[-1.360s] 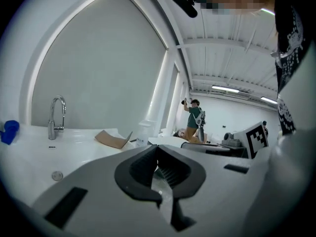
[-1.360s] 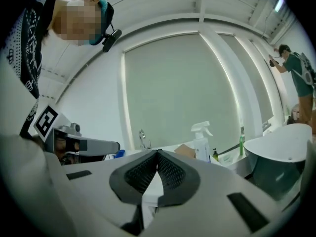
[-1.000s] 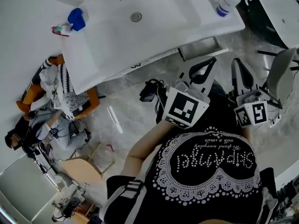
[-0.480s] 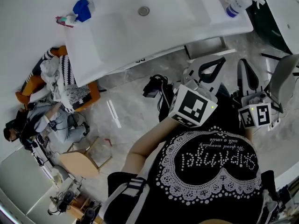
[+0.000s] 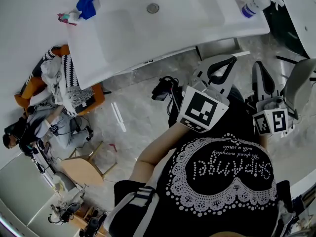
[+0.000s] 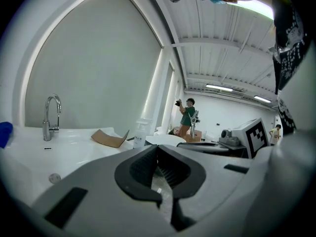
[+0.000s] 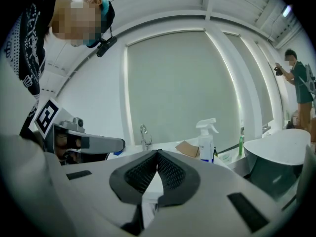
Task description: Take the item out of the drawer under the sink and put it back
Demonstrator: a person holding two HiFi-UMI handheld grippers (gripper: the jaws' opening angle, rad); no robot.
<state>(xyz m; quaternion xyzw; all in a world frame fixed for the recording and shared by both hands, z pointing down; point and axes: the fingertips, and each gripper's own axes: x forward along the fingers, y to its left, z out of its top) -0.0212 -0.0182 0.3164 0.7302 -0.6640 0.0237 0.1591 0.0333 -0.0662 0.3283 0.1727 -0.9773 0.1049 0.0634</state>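
Left tongs [image 6: 157, 147] and right tongs [image 7: 158, 152] clenched, empty; sink [image 5: 123, 38] upper frame; item unseen, so weight and grip spot unknown.

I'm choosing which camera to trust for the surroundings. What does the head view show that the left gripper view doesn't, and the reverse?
Only the head view shows the pile of clothes and the marble floor. Only the left gripper view shows the faucet and a person standing far off. Both show the white sink and the bottle on it.
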